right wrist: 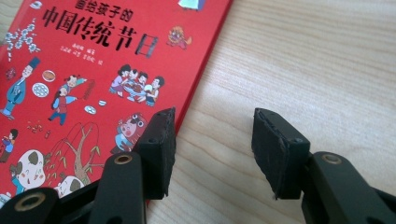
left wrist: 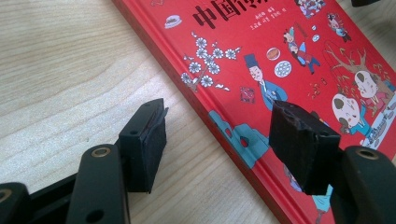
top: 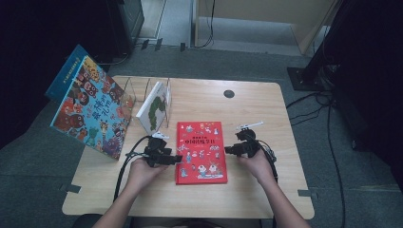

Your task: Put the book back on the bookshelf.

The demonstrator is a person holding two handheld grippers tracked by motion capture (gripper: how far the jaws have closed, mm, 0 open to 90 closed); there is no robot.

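Note:
A red picture book (top: 201,152) lies flat, cover up, in the middle of the wooden table (top: 256,190). My left gripper (top: 178,159) is at the book's left edge. In the left gripper view the left gripper (left wrist: 219,144) is open and straddles that edge of the book (left wrist: 280,56), one jaw over bare wood and the other over the cover. My right gripper (top: 228,149) is at the book's right edge. In the right gripper view the right gripper (right wrist: 212,149) is open too, with one jaw above the cover of the book (right wrist: 93,70) and the other above the table.
A large colourful book (top: 92,107) leans at the table's left side with a blue book (top: 66,71) behind it. A white book (top: 154,107) stands tilted in a wire rack (top: 147,88) at the back left. A dark round hole (top: 229,93) marks the far tabletop.

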